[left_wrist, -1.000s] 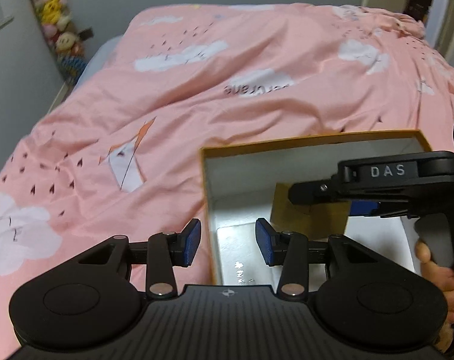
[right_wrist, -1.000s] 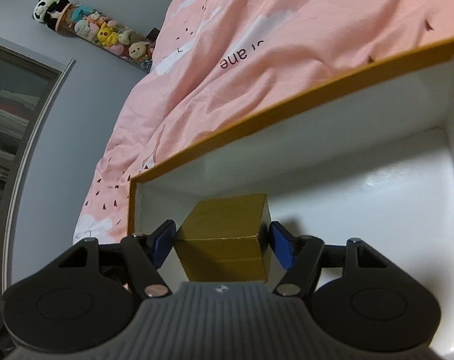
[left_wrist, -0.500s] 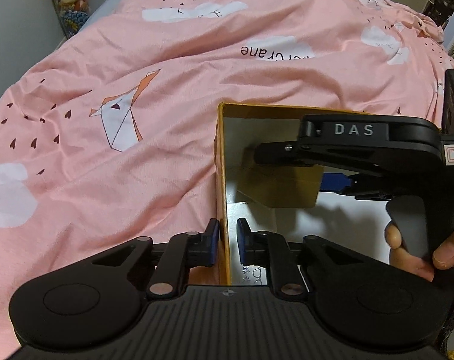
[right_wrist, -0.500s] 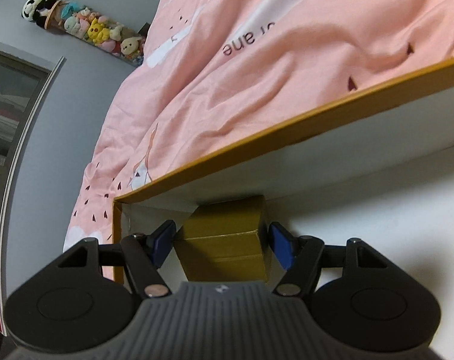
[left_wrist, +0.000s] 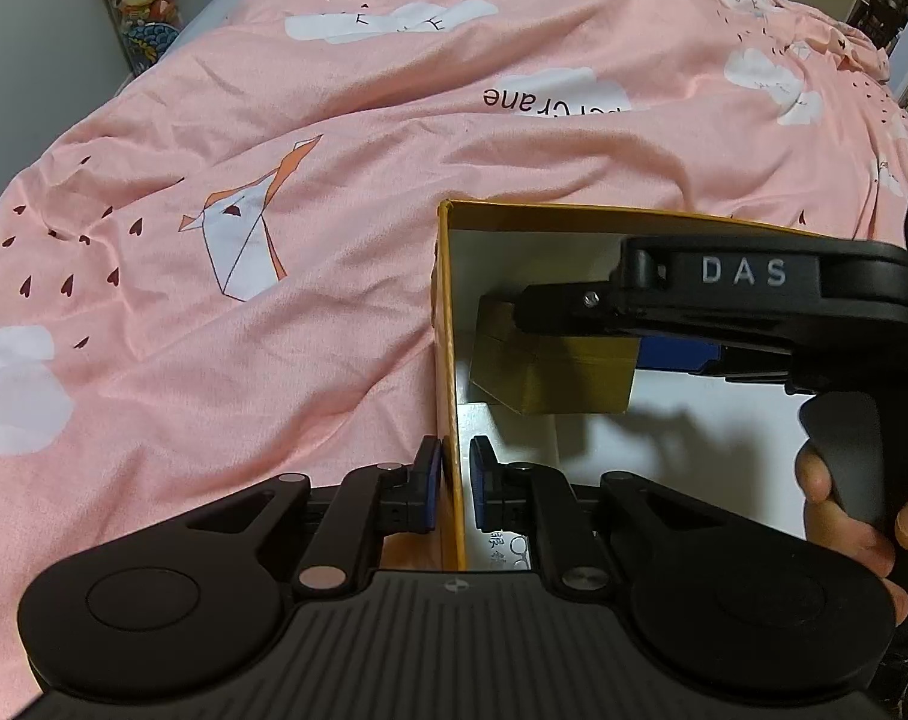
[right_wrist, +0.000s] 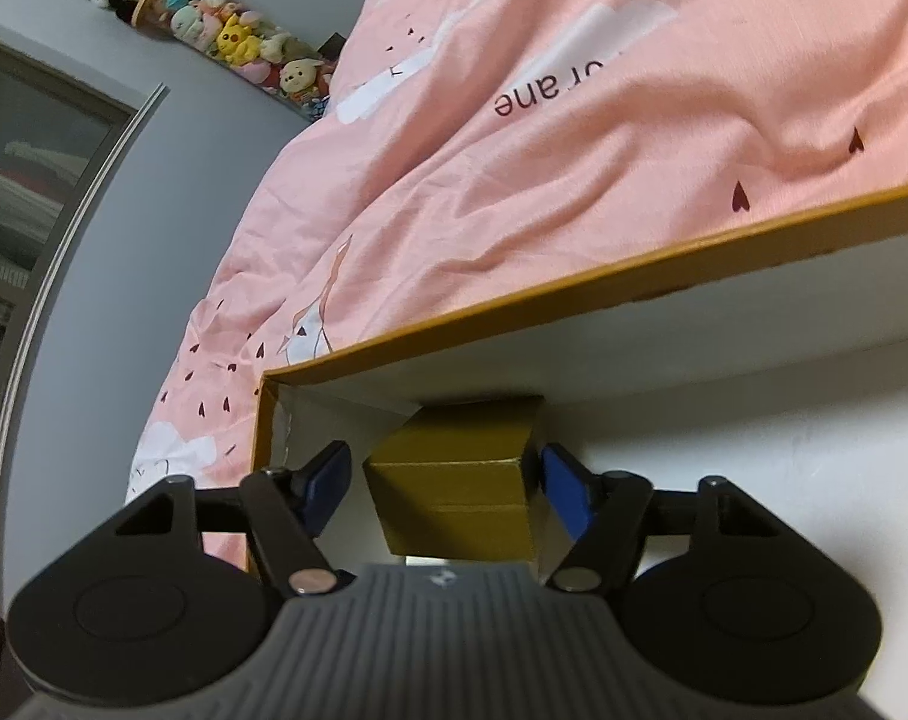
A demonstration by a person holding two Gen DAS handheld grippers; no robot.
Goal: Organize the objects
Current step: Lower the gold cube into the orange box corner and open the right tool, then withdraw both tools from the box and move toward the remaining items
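Gold box (right_wrist: 454,483): sits between the right gripper's (right_wrist: 447,486) jaws, low inside the open carton and close to its far wall. The right pad touches its side; a gap shows on the left, so the hold looks loosened – whether it rests on the floor, I cannot tell.
Carton (left_wrist: 447,324): orange outside, white inside, lying on the bed's pink duvet (left_wrist: 261,138).
Left gripper (left_wrist: 454,483): jaws clenched on the carton's left wall, one pad outside, one inside – steadying it.
Right hand (left_wrist: 844,516): wraps the right gripper's handle, beside the left jaws.
Risk: the duvet is soft, so pulling the right jaws out could drag the carton or tip the gold box if a pad catches it.
Risk: the thin wall could buckle under the left pinch.
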